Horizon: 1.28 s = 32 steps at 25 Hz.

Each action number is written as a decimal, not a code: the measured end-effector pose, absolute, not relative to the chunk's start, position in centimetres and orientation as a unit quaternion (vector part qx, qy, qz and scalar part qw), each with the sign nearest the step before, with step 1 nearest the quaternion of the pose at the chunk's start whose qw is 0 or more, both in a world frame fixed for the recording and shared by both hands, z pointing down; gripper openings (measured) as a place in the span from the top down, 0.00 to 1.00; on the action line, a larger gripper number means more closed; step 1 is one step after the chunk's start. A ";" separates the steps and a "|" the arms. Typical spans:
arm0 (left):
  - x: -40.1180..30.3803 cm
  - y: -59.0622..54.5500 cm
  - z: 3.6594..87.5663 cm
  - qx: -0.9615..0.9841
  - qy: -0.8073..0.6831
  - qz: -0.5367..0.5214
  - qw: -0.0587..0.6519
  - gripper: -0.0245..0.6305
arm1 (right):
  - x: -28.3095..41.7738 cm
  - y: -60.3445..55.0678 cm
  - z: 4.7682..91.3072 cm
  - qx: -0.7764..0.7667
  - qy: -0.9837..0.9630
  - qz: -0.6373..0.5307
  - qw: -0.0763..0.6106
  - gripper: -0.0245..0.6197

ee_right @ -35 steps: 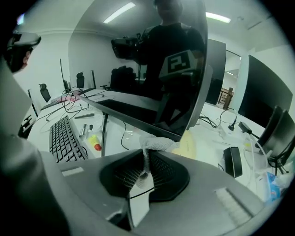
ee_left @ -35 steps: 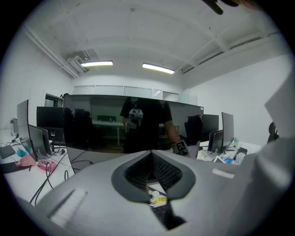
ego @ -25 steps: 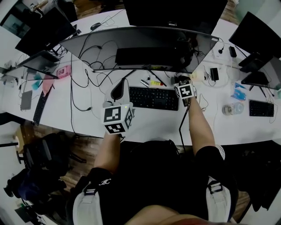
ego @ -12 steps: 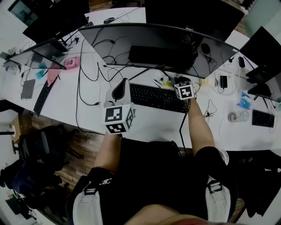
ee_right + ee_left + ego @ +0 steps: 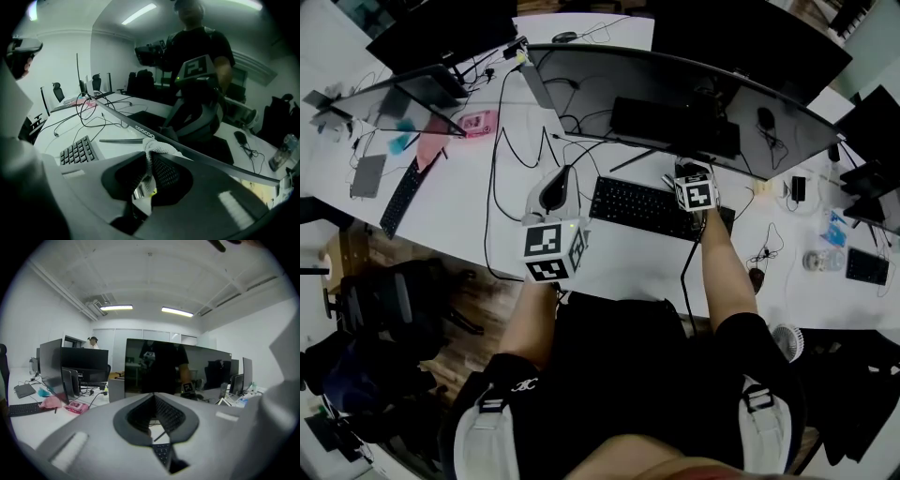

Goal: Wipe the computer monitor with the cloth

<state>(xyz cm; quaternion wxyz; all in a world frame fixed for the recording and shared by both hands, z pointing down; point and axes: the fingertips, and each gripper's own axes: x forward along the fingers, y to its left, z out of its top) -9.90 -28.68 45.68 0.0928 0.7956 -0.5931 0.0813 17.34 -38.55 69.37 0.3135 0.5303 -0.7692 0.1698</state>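
The wide curved monitor (image 5: 675, 89) stands across the back of the white desk (image 5: 619, 267). My right gripper (image 5: 689, 169) is up against the monitor's lower edge, above the right part of the keyboard (image 5: 642, 206). In the right gripper view its jaws (image 5: 149, 157) are shut on a white knitted cloth (image 5: 157, 147), which bunches out just below the dark screen (image 5: 197, 93) and its bezel. My left gripper (image 5: 562, 178) hovers left of the keyboard, away from the screen. Its jaws (image 5: 153, 394) are shut with nothing between them, facing the monitor (image 5: 159, 366).
Loose black cables (image 5: 502, 131) run over the desk left of the monitor. A pink object (image 5: 476, 122) and other monitors (image 5: 403, 94) sit at the far left. A mouse (image 5: 756, 278), a bottle (image 5: 820, 260) and a small fan (image 5: 789, 342) lie right. An office chair (image 5: 394, 309) stands behind left.
My view has shifted left along the desk. The right gripper with the cloth has slid left along the monitor's lower edge, from beyond the keyboard's right end to above it. The left gripper stays shut.
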 end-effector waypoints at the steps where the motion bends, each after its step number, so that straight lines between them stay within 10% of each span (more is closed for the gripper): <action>1: -10.7 -28.8 45.7 0.794 -0.595 0.081 0.094 0.88 | 16.5 -38.8 69.4 0.529 -0.770 0.169 0.314 0.91; 32: -29.8 -33.5 47.6 0.793 -0.595 0.070 0.110 0.88 | -4.5 -43.7 69.7 0.523 -0.779 0.148 0.312 0.91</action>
